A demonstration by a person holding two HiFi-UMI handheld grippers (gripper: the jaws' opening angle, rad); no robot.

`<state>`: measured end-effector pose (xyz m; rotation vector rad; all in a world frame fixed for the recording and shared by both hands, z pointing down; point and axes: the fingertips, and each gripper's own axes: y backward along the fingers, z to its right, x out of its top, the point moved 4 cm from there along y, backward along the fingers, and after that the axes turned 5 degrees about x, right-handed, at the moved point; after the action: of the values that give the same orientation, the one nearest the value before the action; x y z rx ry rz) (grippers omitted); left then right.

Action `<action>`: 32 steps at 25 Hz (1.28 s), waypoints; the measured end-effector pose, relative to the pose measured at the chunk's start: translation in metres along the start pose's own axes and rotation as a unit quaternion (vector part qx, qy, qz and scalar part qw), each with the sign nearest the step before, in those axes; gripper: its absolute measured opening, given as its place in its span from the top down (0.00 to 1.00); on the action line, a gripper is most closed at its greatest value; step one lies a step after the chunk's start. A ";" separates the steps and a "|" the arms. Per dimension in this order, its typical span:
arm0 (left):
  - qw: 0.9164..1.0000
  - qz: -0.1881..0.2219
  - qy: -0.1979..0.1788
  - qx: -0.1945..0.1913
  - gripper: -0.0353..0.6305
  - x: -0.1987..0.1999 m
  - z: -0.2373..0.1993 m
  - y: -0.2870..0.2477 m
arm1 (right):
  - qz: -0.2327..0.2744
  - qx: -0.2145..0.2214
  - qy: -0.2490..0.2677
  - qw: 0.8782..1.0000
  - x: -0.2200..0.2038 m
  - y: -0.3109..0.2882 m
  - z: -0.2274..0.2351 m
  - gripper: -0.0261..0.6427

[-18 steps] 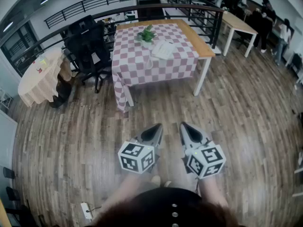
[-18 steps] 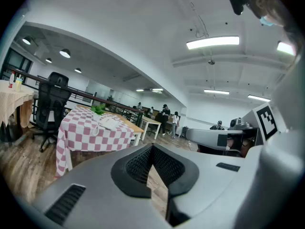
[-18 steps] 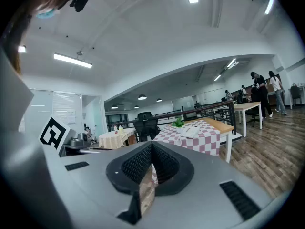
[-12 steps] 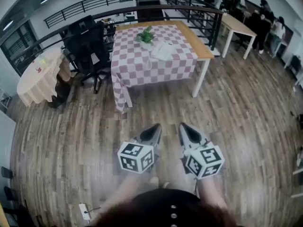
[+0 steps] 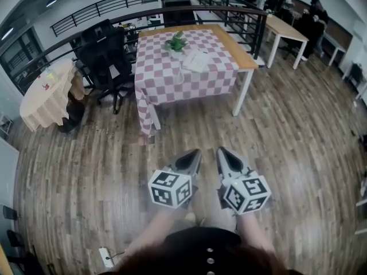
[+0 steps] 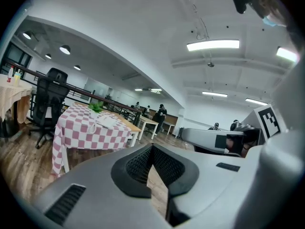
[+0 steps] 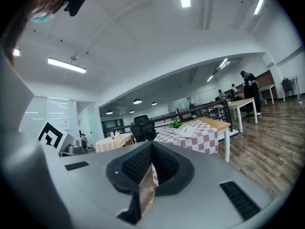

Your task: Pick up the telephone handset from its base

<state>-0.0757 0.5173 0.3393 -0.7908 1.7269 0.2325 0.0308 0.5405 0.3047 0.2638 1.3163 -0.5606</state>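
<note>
A white telephone [image 5: 196,60] with its handset on the base lies on the checkered table [image 5: 166,79] far ahead, also as the telephone [image 6: 107,121] and the telephone [image 7: 189,132] in the gripper views. Both grippers hover over the wooden floor, well short of the table. My left gripper [image 5: 195,153] is shut with nothing in it, its tips meeting in its own view as the left gripper [image 6: 152,146]. My right gripper [image 5: 221,152] is also shut and empty, seen as the right gripper [image 7: 151,144].
A small green plant [image 5: 176,41] stands beside the telephone. A black office chair [image 5: 103,56] sits left of the table, a round cloth-covered table [image 5: 49,93] further left. A railing [image 5: 229,10] runs behind. People stand by a wooden desk [image 5: 289,30] at the back right.
The left gripper has shifted slightly right and forward. The view has edged a little closer to the table. Both pairs of jaws stay shut.
</note>
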 end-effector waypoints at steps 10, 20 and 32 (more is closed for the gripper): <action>0.999 -0.029 0.012 -0.025 0.94 -0.014 -0.023 -0.006 | -0.036 -0.007 -0.015 0.999 -0.041 -0.012 -0.008 0.94; 0.998 -0.065 0.016 -0.018 0.94 -0.028 -0.053 -0.021 | -0.053 -0.029 -0.009 0.998 -0.043 -0.042 0.009 0.95; 0.998 -0.025 0.044 -0.026 0.94 0.013 -0.106 -0.120 | -0.031 -0.014 -0.029 0.999 -0.021 -0.133 0.088 0.94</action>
<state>-0.0869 0.3651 0.3896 -0.8925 1.7874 0.2110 0.0314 0.3912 0.3640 0.1832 1.2787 -0.5984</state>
